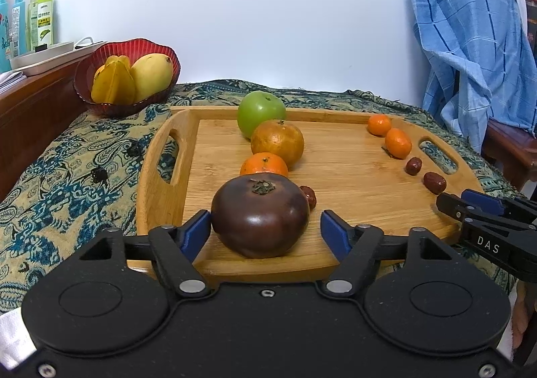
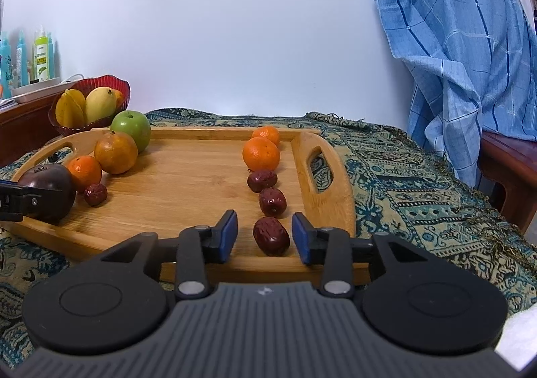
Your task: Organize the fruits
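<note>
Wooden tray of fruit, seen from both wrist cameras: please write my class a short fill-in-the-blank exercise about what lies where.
1. The round green apple sits at the far end of the ____ row on the wooden tray.
2. The right row holds two small oranges and ____ wrinkled red dates.
3. The yellow mango lies in the ____ ribbed bowl.
4. Between the left gripper's pads sits a dark ____ fruit.

Missing words: left; three; red; brown
</note>
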{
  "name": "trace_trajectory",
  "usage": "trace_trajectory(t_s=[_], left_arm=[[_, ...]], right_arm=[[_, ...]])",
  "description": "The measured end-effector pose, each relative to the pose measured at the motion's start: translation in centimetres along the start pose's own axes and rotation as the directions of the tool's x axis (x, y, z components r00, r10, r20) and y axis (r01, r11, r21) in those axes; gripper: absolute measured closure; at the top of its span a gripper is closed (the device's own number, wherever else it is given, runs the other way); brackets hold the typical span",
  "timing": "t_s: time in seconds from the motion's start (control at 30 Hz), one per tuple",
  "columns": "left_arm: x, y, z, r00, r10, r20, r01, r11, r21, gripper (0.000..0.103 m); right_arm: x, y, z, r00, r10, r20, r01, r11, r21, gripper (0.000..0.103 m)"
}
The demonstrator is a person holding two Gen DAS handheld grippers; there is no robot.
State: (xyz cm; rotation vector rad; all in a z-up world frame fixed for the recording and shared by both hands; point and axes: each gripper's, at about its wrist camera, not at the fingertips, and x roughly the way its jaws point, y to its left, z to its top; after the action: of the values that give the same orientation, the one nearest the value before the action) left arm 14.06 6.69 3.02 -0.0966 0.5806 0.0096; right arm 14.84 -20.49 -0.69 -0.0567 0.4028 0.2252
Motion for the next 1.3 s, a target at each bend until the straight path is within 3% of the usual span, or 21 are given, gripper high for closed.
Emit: trace_trajectory(t_s=[0.13, 0.2, 0.43, 0.87, 1.3], left_arm=[[-0.4, -0.2, -0.3, 1.000, 0.002, 0.004, -0.002, 1.000, 0.007, 0.027], [-0.7, -0.1, -0.3, 1.000, 0.000, 0.008, 0.000, 1.000, 0.000, 0.020], [-1.9, 0.2, -0.9, 1.000, 0.000, 0.014, 0.000, 1.000, -0.017, 0.018], [-4.3, -1.1, -2.4, 0.999, -0.003, 0.035, 0.002, 1.000, 0.027, 0.015], [-5.0, -2.0, -4.4, 1.000, -0.013, -0.006, 0.014, 0.999, 0.041, 0.010]], right_arm=[[-0.6, 0.1, -0.1, 1.000, -0.003, 0.030, 0.003, 1.000, 0.000, 0.034], [-1.0, 0.1, -0.2, 0.999, -0.005, 0.043, 0.005, 1.000, 0.002, 0.030], [-2.5, 0.5, -0.8, 0.997, 0.014, 0.081, -0.014, 1.000, 0.001, 0.018], [-4.4, 1.1, -2.3, 0.998, 0.014, 0.057, -0.015, 1.000, 0.022, 0.012], [-5.4, 1.7, -3.2, 0.999, 0.009, 0.041, -0.010, 1.000, 0.010, 0.003]])
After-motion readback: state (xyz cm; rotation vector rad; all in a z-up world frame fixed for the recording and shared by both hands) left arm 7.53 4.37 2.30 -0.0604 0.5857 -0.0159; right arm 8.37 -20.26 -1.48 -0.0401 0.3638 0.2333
